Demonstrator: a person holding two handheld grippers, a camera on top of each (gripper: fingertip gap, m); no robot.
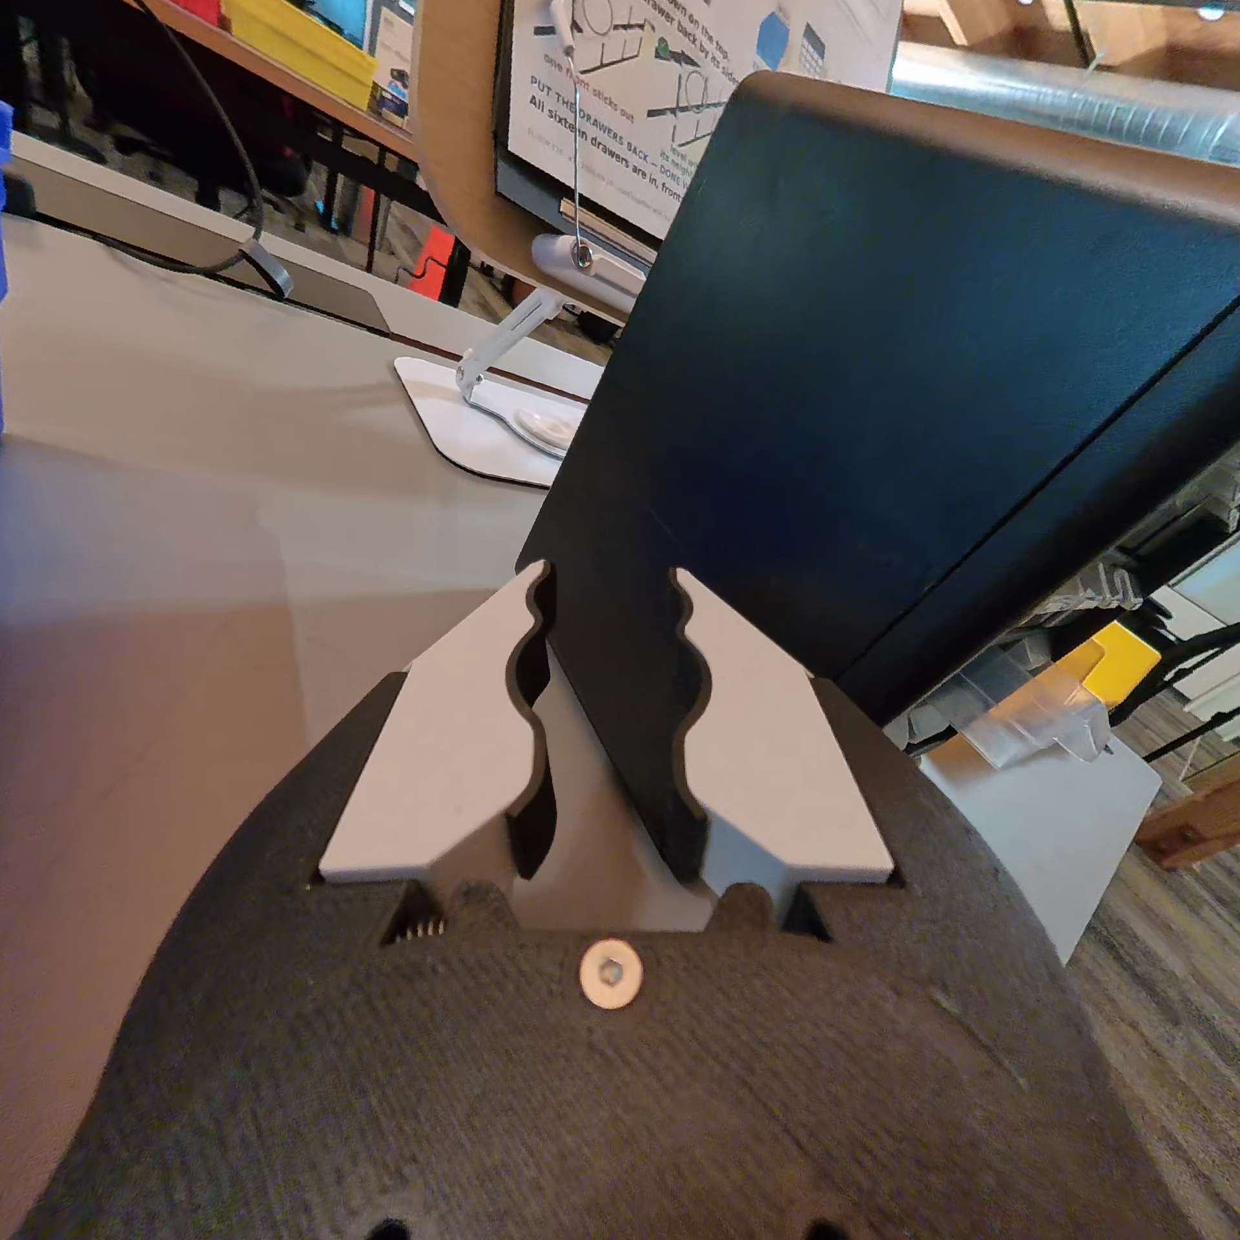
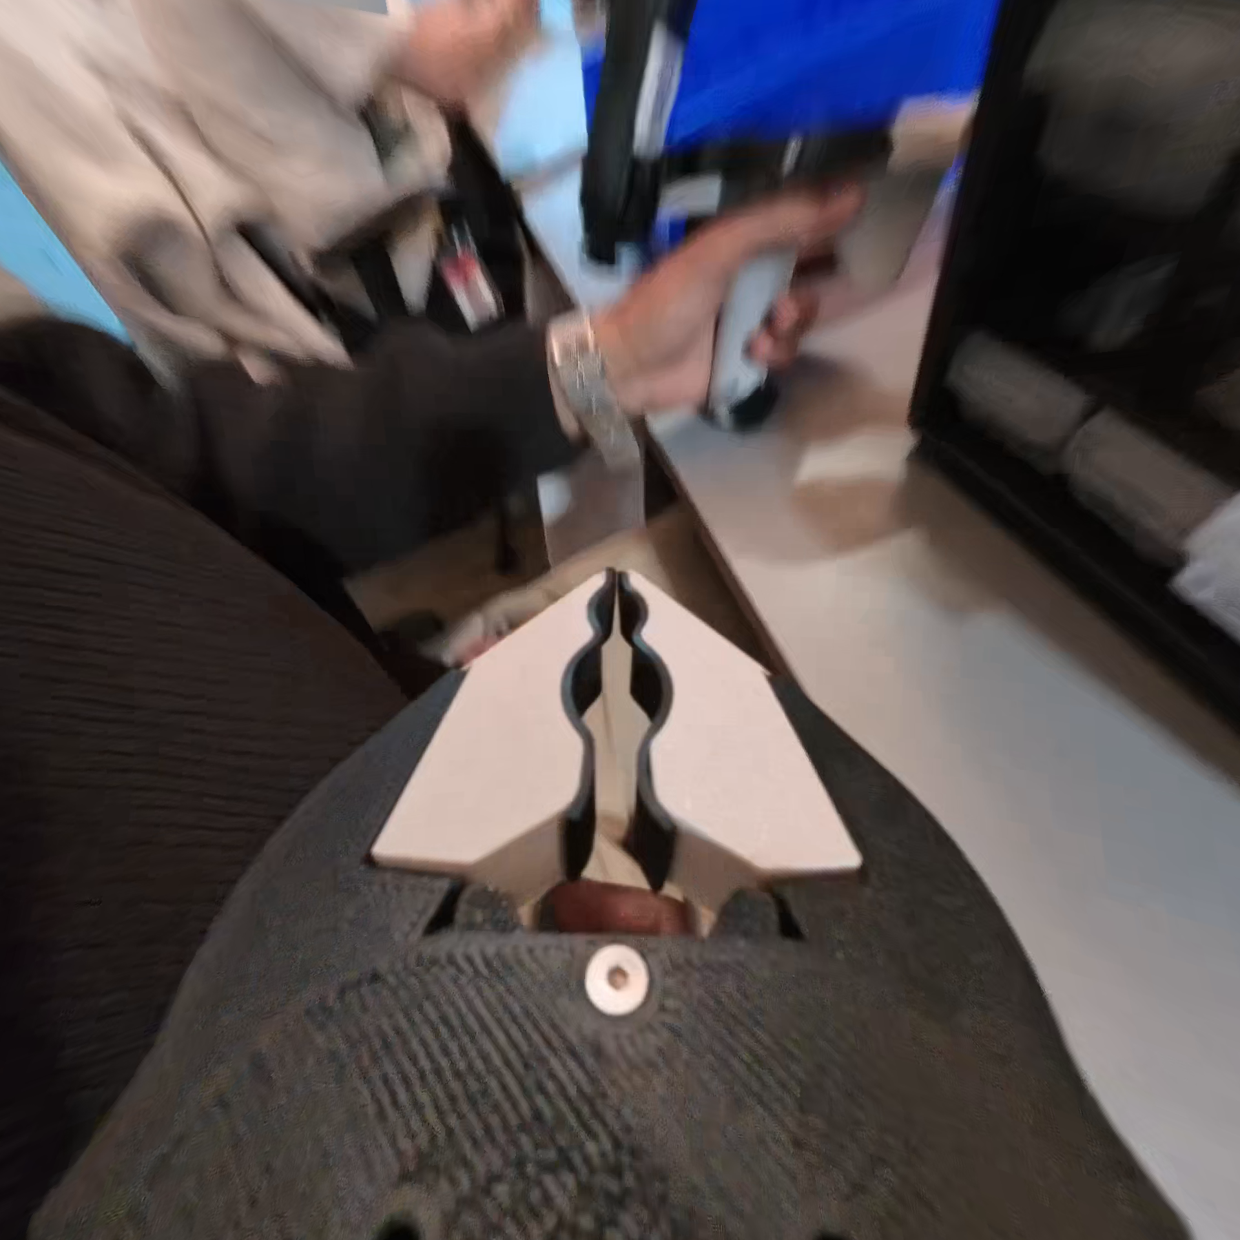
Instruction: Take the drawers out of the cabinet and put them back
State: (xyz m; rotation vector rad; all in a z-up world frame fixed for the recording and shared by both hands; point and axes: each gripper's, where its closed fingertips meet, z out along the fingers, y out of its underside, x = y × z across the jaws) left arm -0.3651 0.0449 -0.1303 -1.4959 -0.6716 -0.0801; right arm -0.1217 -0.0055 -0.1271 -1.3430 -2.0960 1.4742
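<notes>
Evidently the left gripper [image 1: 610, 678] is straddling, half-open, the black cabinet's [image 1: 906, 376] rigid, probably heavy side; the right gripper [image 2: 614, 584] is pinching shut, empty.

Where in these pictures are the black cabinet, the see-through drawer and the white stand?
black cabinet [image 1: 906, 376], left wrist view, its flat side wall
clear drawer [image 1: 1026, 721], left wrist view, its front
white stand [image 1: 483, 429], left wrist view, its base plate
</notes>
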